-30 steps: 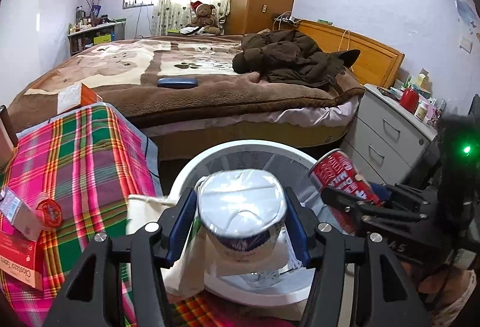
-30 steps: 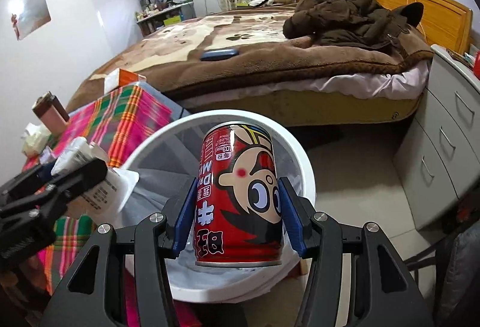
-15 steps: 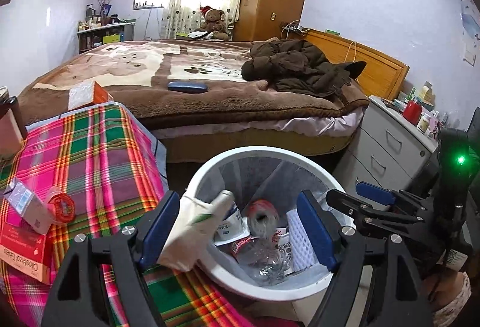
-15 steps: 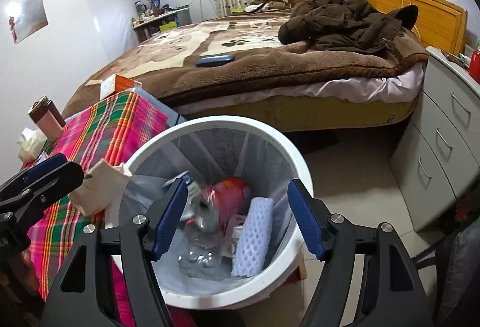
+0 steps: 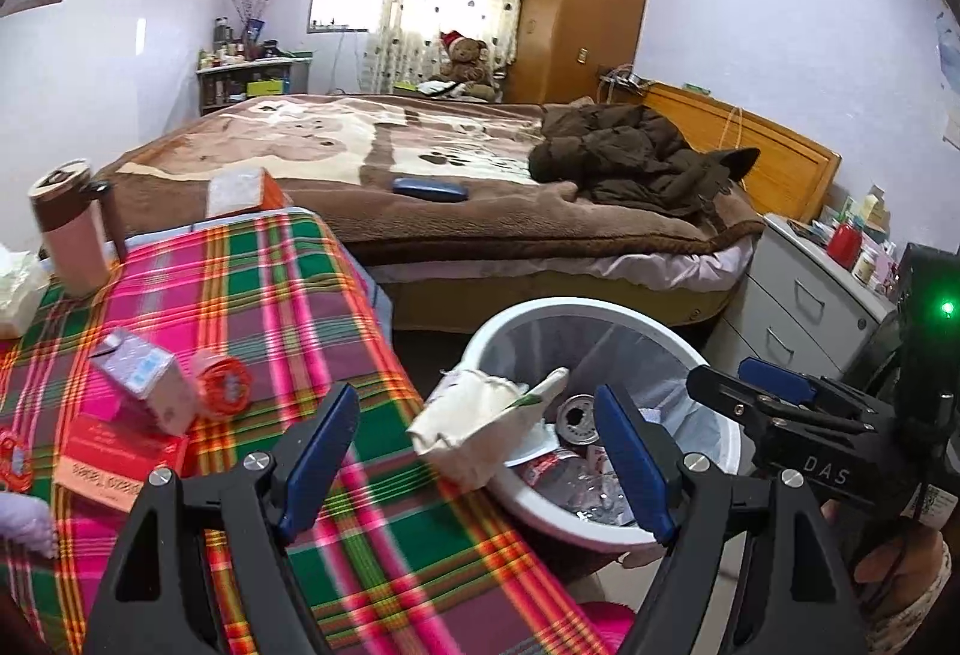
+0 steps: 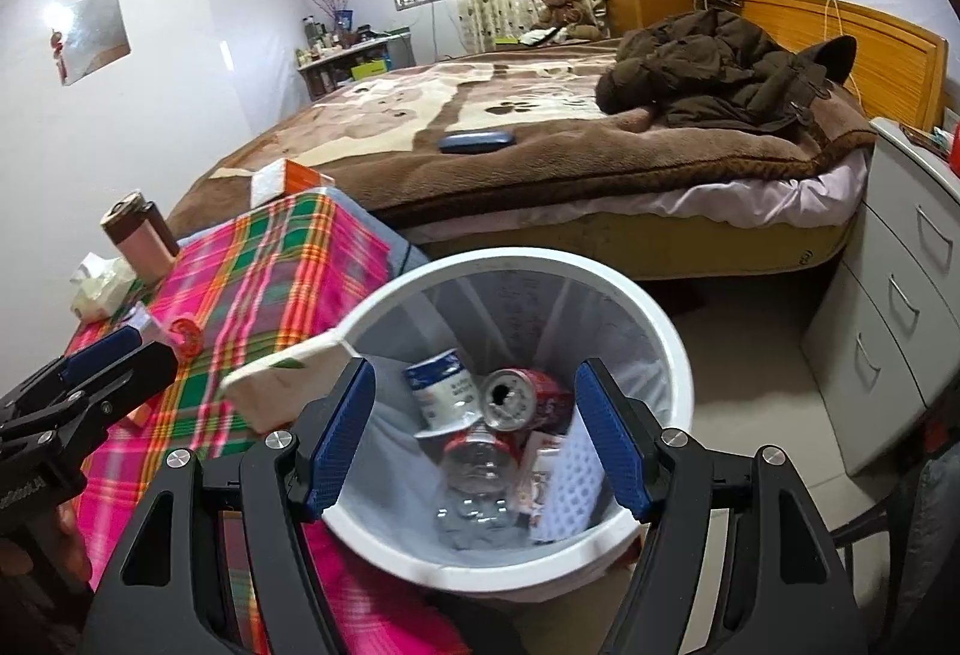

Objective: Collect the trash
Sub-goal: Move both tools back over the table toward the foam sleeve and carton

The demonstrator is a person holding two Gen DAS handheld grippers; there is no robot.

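A white trash bin (image 6: 672,349) (image 5: 714,373) stands beside the plaid-covered table (image 5: 270,307). Inside lie a red drink can (image 6: 516,397), a white and blue cup (image 6: 441,391), a clear plastic bottle (image 6: 477,469) and white foam netting (image 6: 573,481). A white paper wrapper (image 5: 480,421) hangs over the bin's left rim. My left gripper (image 5: 474,454) is open and empty over the table's edge, next to the bin. My right gripper (image 6: 474,442) is open and empty above the bin. On the table lie a small carton (image 5: 144,379) and a red round lid (image 5: 222,385).
A red flat box (image 5: 114,457), a pink tumbler (image 5: 69,235) and tissues (image 5: 15,289) are on the table. The bed (image 5: 420,162) with a brown coat (image 5: 636,156) lies behind. A grey drawer unit (image 5: 804,307) stands right of the bin.
Both grippers opened. The cup dropped from the left one and the red can from the right one into the bin. The left gripper has since drawn back left over the table.
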